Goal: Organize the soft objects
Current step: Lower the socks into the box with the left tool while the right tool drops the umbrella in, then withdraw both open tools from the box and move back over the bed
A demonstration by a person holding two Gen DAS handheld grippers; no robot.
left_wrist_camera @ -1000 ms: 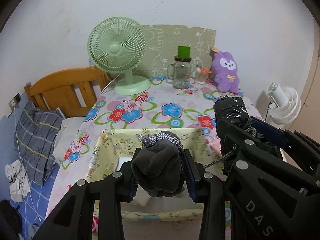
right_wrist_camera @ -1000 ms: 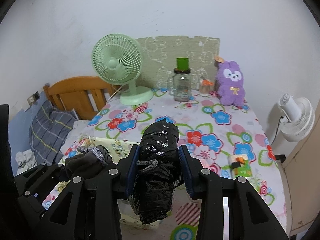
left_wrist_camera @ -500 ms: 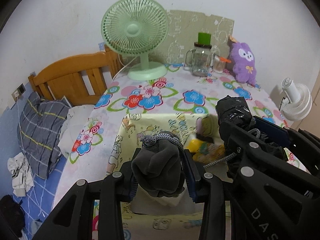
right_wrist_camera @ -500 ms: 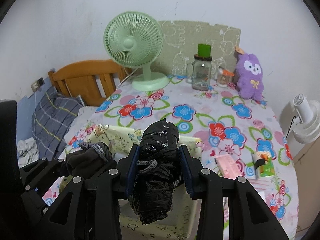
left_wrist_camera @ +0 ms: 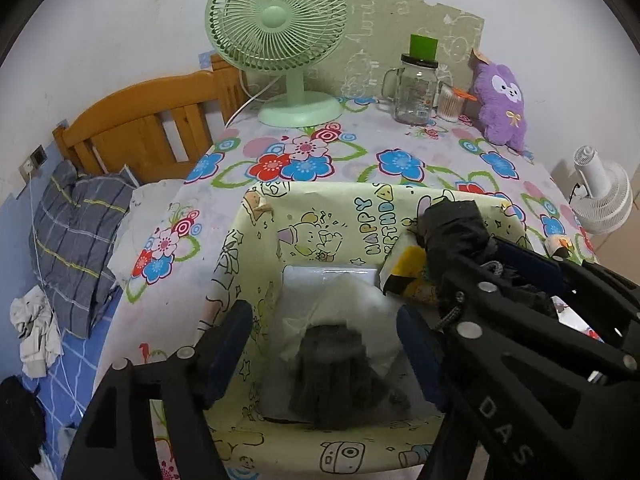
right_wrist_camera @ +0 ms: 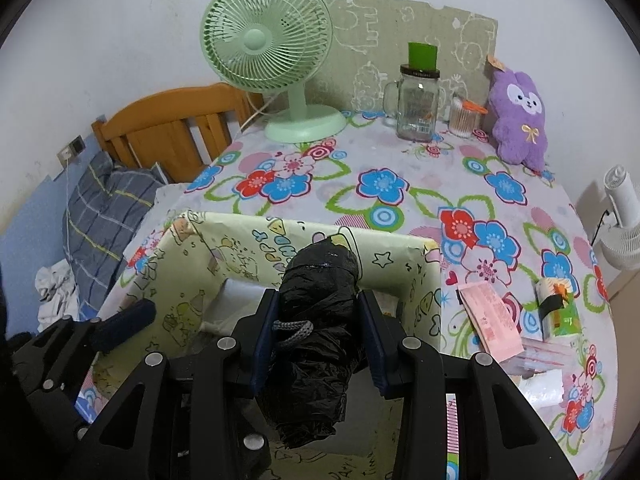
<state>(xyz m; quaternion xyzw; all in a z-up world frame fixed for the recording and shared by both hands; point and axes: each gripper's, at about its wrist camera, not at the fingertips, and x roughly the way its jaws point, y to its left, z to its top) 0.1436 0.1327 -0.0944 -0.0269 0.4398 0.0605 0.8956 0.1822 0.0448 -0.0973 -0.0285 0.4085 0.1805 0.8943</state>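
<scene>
The left gripper [left_wrist_camera: 324, 344] is being held over a paper-lined box [left_wrist_camera: 312, 216], jaws just spread wide and released; a grey cloth bundle [left_wrist_camera: 332, 376], blurred, is seen between and below its fingers, clear of both pads, over white wrapping in the box. Whether the bundle is resting or falling cannot be told. Just to its right, the right gripper [right_wrist_camera: 318, 332] is being kept clenched on a black plastic-wrapped bundle [right_wrist_camera: 316, 312], a grey cord loop lying against the left pad. That bundle is being held above the box's right part. Ahead of both grippers, a green fan [right_wrist_camera: 268, 40] and a purple plush toy [right_wrist_camera: 518, 116] are standing on the flowered tablecloth [right_wrist_camera: 400, 160].
</scene>
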